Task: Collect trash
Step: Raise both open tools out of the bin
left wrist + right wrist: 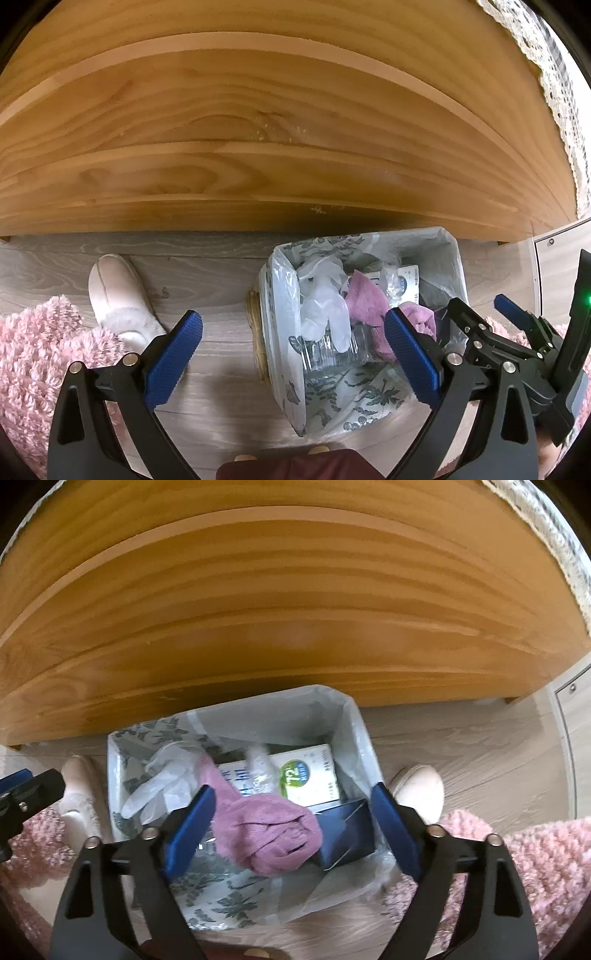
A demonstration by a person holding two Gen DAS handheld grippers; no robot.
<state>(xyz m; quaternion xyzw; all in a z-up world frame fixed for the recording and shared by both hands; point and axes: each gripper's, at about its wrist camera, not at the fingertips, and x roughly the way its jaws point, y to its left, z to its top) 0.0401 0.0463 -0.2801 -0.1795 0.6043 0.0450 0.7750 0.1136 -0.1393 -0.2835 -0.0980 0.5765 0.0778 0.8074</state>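
Both my grippers point down over the bin [452,254] on the floor [207,258], which stands against the wooden panel [258,129]. Left gripper [293,360] is spread wide, nothing between its pads — it hangs over the bin's left edge and the floor beside it. Right gripper [293,834] is also spread wide, right over the bin's opening; the pink cloth [266,834] lies between its fingers, but the pads don't press on it. The cloth sits in the bin on top of the other trash: a clear glove [159,779] to its left, a white carton [310,775] behind it, a dark box [347,838] to its right. From the left camera a clear ribbed container [328,354] shows under the glove. The bin is lined with a bag [221,904] with a leaf print. Pink slippers [118,295] stand on either side of the bin, fuzzy pink fabric [33,350] at both lower corners.
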